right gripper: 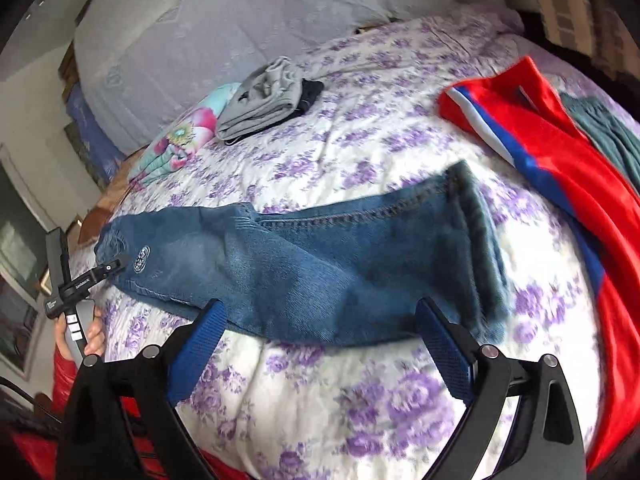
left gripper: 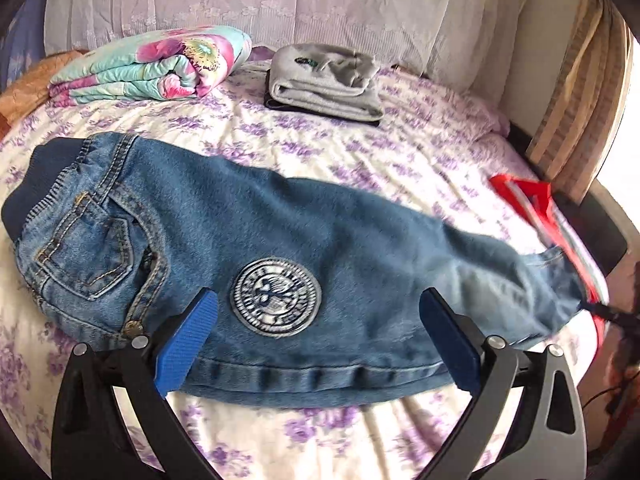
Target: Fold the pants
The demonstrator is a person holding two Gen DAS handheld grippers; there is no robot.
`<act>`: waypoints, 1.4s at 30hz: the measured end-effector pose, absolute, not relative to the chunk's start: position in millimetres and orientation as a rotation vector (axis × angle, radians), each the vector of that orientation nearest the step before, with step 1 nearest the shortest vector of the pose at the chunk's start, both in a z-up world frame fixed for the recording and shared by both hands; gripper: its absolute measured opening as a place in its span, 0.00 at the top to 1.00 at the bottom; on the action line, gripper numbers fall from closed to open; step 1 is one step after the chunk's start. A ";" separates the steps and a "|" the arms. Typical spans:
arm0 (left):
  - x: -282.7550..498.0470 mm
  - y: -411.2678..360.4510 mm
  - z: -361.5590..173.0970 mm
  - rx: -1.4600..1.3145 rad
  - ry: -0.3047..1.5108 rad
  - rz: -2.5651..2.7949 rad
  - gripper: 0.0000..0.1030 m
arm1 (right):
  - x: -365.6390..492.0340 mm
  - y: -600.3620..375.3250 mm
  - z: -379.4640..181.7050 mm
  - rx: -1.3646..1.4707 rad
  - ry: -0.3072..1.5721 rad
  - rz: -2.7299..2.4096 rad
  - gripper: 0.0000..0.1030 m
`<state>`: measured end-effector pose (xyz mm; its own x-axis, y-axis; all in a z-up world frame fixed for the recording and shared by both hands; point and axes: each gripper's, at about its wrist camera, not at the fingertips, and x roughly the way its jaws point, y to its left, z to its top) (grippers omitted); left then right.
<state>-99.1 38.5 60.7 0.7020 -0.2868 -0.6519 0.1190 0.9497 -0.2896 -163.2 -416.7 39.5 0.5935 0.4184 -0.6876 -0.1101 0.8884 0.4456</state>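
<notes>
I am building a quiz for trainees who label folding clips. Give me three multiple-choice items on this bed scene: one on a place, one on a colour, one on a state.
1. Where does the folded grey garment lie?
A. On the far part of the bed, beside the floral blanket
B. On top of the jeans
C. On the floor

2. What colour is the main fabric of the striped garment beyond the cuff end of the jeans?
A. Yellow
B. Red
C. Black

3. How do the jaws of the right gripper stand?
A. Shut on the jeans
B. Shut on nothing
C. Wide open, no cloth pinched

Answers:
1 A: it sits near the headboard, right of the blanket.
2 B: red, with blue and white stripes.
3 C: both blue pads stand far apart over the jeans' near edge.
</notes>
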 end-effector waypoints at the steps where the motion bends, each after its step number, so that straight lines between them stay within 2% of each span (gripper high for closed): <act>1: -95.1 34.6 62.4 -0.261 0.761 -0.254 0.05 | -167.7 -425.1 35.7 0.423 0.901 0.302 0.07; 5: -76.6 -12.2 48.7 -0.191 0.825 -0.320 0.05 | -171.4 -454.6 8.8 0.619 0.899 0.251 0.07; 8: -72.2 -63.3 20.2 0.118 0.889 -0.205 0.05 | -166.2 -468.7 -4.2 0.754 0.804 0.235 0.06; 12: -75.9 -58.9 22.1 0.065 0.878 -0.244 0.05 | -150.8 -463.8 -4.2 0.723 0.700 0.203 0.07; 13: -75.1 -54.5 22.6 0.037 0.877 -0.255 0.05 | -149.6 -460.9 -5.8 0.691 0.675 0.174 0.16; 14: -74.8 -53.9 22.2 0.030 0.877 -0.257 0.05 | -149.9 -457.0 -7.8 0.653 0.655 0.133 0.34; 15: -75.1 -52.7 22.4 0.035 0.876 -0.255 0.05 | -149.3 -455.7 -10.9 0.643 0.642 0.133 0.45; 16: -75.4 -54.0 22.2 0.047 0.875 -0.248 0.05 | -148.4 -456.8 -14.7 0.668 0.640 0.166 0.62; 18: -77.5 -55.4 22.3 0.061 0.876 -0.241 0.05 | -152.8 -467.9 -8.2 0.714 0.597 0.186 0.64; 20: -78.0 -54.0 22.4 0.057 0.877 -0.245 0.05 | -159.1 -485.7 16.4 0.671 0.515 0.160 0.80; 21: -78.0 -53.9 22.3 0.058 0.876 -0.247 0.05 | -161.6 -495.9 26.4 0.672 0.481 0.145 0.85; 22: -78.5 -54.2 22.5 0.060 0.876 -0.247 0.04 | -164.5 -507.1 33.0 0.678 0.464 0.120 0.94; 23: -78.7 -54.2 22.4 0.061 0.875 -0.246 0.05 | -165.7 -517.6 35.7 0.676 0.461 0.089 0.98; 27: -81.5 -53.1 25.1 0.050 0.865 -0.239 0.05 | -170.1 -534.2 2.1 0.772 0.585 0.091 0.93; 28: -83.8 -51.6 27.3 0.041 0.852 -0.236 0.05 | -172.7 -531.5 -5.6 0.791 0.618 0.096 0.79; 29: -85.7 -50.3 29.2 0.032 0.841 -0.241 0.05 | -176.3 -527.0 -10.4 0.801 0.639 0.105 0.48; 30: -86.2 -49.3 29.7 0.026 0.838 -0.246 0.05 | -181.8 -521.9 -9.9 0.795 0.632 0.121 0.45; 37: -82.0 -48.7 25.5 0.025 0.858 -0.253 0.05 | -205.2 -493.4 -5.9 0.819 0.694 0.222 0.43; 42: -82.4 -49.3 25.1 0.036 0.860 -0.248 0.05 | -172.0 -467.4 -20.1 0.828 0.700 0.285 0.43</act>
<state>-82.4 -49.3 25.1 0.6259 -0.2013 -0.7535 0.2306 0.9707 -0.0678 -172.0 -467.4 -20.1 0.7432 0.4894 -0.4562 0.0319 0.6551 0.7549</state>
